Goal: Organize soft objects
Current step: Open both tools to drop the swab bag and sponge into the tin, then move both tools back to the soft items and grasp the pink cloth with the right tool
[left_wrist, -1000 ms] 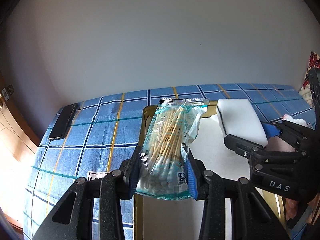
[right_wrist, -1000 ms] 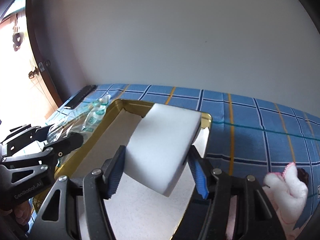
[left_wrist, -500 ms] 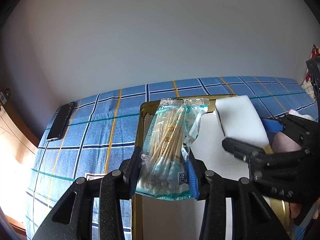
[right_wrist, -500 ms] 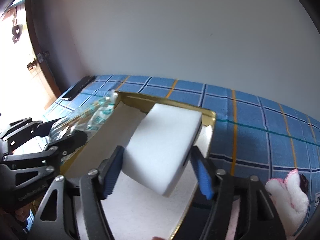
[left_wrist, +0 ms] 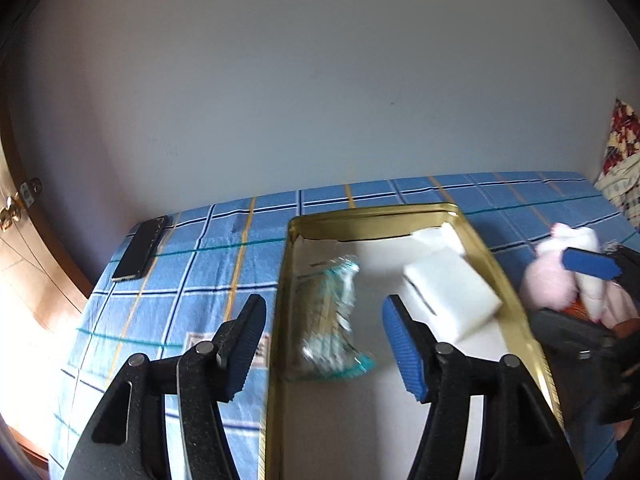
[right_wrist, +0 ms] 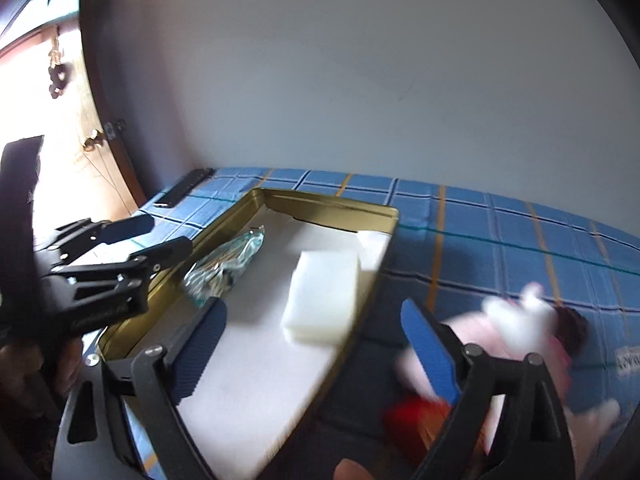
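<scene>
A gold tin tray [left_wrist: 516, 312] [right_wrist: 332, 205] with a white lining lies on the blue checked cloth. A clear bag of cotton swabs [left_wrist: 330, 312] [right_wrist: 224, 262] lies in its left part. A white sponge block [left_wrist: 452, 296] [right_wrist: 322, 294] lies in its right part. My left gripper [left_wrist: 324, 336] [right_wrist: 132, 240] is open and empty above the swab bag. My right gripper [right_wrist: 312, 344] is open and empty, just in front of the sponge. A pink and white plush toy [left_wrist: 560, 276] [right_wrist: 516, 340] lies on the cloth right of the tray.
A black phone [left_wrist: 140, 254] [right_wrist: 184, 186] lies at the cloth's far left corner by the wall. A red object [right_wrist: 416, 420] sits blurred beside the plush toy. A wooden door [right_wrist: 80, 120] stands at the left. Patterned fabric [left_wrist: 622, 160] is at the far right.
Both grippers opened and let go. The swab bag and the sponge now lie in the tray. Both grippers pulled back, and the right one swung toward the plush toy.
</scene>
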`<state>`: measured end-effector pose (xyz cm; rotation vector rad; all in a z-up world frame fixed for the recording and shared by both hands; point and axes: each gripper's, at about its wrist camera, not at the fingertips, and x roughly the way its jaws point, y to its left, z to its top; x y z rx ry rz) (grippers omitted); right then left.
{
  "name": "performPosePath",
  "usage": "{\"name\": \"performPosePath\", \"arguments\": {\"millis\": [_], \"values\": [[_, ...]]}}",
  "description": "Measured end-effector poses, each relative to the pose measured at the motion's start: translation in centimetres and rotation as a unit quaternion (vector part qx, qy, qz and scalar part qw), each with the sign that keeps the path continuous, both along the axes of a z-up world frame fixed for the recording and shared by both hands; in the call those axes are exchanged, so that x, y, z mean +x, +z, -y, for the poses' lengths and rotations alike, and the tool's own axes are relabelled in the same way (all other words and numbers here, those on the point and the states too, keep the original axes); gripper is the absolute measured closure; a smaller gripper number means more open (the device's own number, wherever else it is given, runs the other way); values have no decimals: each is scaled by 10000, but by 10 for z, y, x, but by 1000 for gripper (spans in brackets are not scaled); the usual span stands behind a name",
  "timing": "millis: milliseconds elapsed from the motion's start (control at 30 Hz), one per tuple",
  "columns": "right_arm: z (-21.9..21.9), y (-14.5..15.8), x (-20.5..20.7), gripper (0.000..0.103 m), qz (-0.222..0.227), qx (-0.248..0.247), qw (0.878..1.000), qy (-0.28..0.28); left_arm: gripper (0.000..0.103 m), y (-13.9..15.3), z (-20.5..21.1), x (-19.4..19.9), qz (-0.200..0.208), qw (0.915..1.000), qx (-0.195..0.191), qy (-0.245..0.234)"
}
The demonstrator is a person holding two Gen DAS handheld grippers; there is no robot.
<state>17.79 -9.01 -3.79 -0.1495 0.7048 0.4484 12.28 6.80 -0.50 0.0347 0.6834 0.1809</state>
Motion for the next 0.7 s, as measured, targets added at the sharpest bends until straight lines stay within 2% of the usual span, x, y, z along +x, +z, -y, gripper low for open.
{"name": "performPosePath", "arguments": {"millis": [100, 233, 367, 500, 567, 700], "values": [[29, 7, -28, 9, 230, -22, 9995, -216, 40, 1, 22, -15, 174, 9998, -11, -127], [74, 7, -59, 9, 455, -113, 9960, -756, 40, -9, 56, -38, 328, 9987, -154, -350], [119, -1, -87, 8, 559, -188, 9885, -1395, 40, -21, 91, -50, 427, 9973, -94, -582], [149, -9, -99, 8, 461, -197, 9831, -1763, 37, -27, 112, -51, 406, 9966, -191, -693], [157, -10, -99, 8, 472, -182, 9817, -1836, 28, -28, 118, -48, 404, 9964, -238, -708], [165, -10, -96, 8, 480, -42, 9813, -1861, 27, -26, 128, -47, 435, 9958, -306, -742]]}}
